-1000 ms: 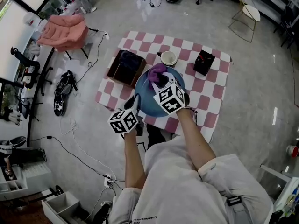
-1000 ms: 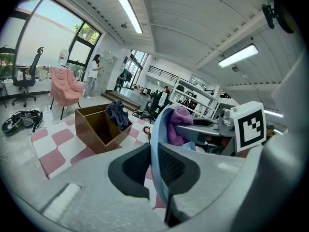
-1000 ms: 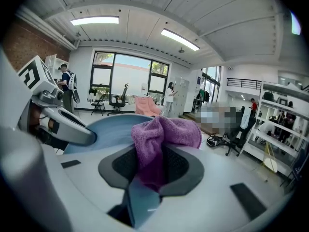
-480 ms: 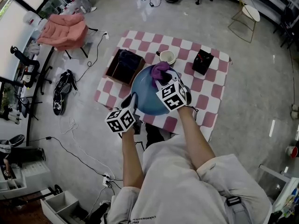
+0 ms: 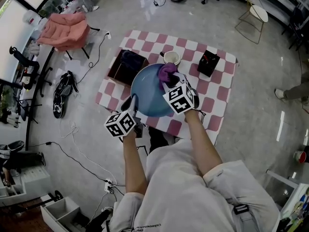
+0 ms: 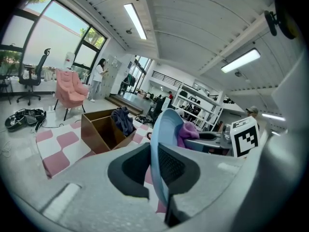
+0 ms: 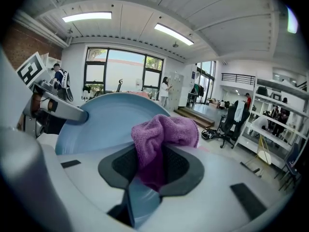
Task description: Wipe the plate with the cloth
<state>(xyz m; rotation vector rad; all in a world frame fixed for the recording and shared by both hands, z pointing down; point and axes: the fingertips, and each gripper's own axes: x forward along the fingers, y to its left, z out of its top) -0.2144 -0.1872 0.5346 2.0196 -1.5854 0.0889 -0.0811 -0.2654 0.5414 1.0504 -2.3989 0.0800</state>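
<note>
A round blue plate (image 5: 147,93) is held tilted above the checkered table (image 5: 219,83). My left gripper (image 5: 131,105) is shut on its near left rim; in the left gripper view the plate's edge (image 6: 161,139) stands upright between the pads. My right gripper (image 5: 170,83) is shut on a purple cloth (image 5: 167,71), which lies bunched against the plate's far right face. In the right gripper view the cloth (image 7: 161,137) fills the jaws, with the plate (image 7: 104,122) behind it and my left gripper (image 7: 60,109) on its rim.
On the table stand an open brown box (image 5: 126,66) with dark fabric in it, a white cup (image 5: 170,57) and a black box (image 5: 208,63). A pink armchair (image 5: 65,30), cables and a bag lie on the floor to the left.
The plate has shifted slightly left and away in the head view, both grippers going with it. The cloth stays pressed on the plate's far right part.
</note>
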